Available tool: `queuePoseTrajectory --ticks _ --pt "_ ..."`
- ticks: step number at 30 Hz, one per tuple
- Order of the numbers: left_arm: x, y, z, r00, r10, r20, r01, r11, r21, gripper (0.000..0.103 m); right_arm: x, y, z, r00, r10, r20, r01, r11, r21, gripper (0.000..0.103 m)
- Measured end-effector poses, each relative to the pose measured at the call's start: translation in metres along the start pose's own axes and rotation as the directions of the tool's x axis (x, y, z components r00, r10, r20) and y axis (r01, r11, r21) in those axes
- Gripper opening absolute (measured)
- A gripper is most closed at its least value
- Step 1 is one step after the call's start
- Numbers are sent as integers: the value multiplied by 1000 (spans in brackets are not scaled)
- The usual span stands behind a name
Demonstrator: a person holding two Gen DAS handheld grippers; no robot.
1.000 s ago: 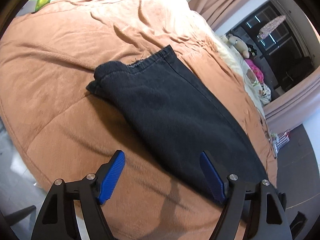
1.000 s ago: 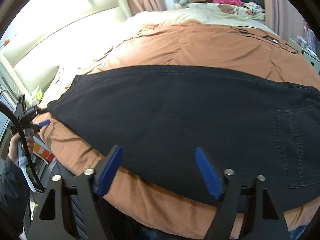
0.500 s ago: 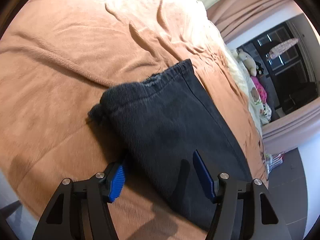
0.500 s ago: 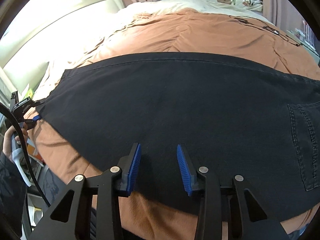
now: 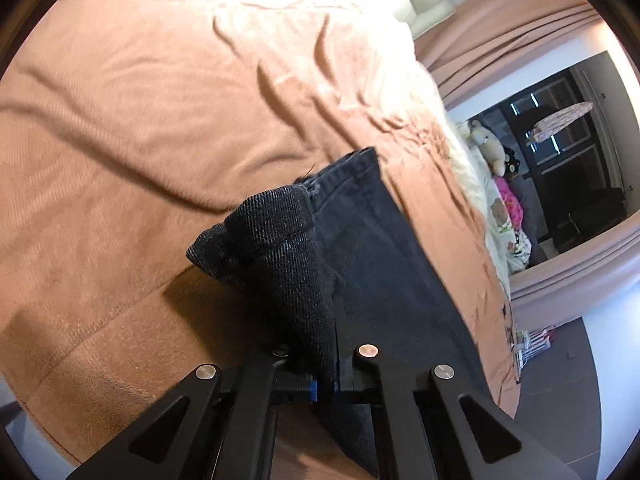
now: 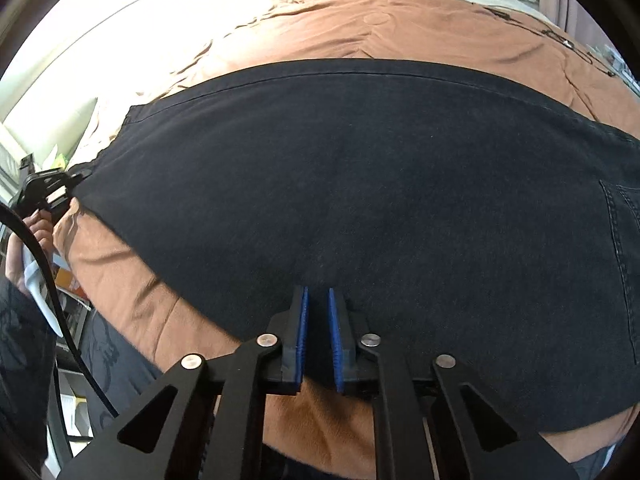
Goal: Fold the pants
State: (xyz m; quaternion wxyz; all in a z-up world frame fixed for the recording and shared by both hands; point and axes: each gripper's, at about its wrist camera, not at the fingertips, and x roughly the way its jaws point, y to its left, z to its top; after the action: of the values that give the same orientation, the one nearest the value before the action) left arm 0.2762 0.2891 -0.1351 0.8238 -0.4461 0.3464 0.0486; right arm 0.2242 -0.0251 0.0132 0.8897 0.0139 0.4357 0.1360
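While on the bedspread, pants pinched in both grippers, left gripper, right gripper

Pants: dark, spread flat across bed
Right hand-held gripper: pinching near pant edge
Left hand-held gripper: at hem corner

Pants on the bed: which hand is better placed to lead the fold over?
Left, probably. The left gripper has its jaws shut on the bunched hem of the pants, a free end. The right gripper pinches the near edge mid-length, better suited to anchoring.
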Motion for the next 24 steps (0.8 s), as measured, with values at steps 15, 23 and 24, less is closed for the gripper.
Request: queuePoseTrajectory --ticks 15,23,24 --pt "9 -3 5 1000 25 -15 -26 999 -22 4 83 -14 100 992 -53 -115 60 997 56 7" --pt "19 12 5 999 11 -38 -14 998 -67 4 132 -8 147 988 -93 -123 100 994 52 7" --pt "20 13 5 999 9 -40 -12 997 -71 4 139 -8 151 988 -99 -122 107 993 54 7"
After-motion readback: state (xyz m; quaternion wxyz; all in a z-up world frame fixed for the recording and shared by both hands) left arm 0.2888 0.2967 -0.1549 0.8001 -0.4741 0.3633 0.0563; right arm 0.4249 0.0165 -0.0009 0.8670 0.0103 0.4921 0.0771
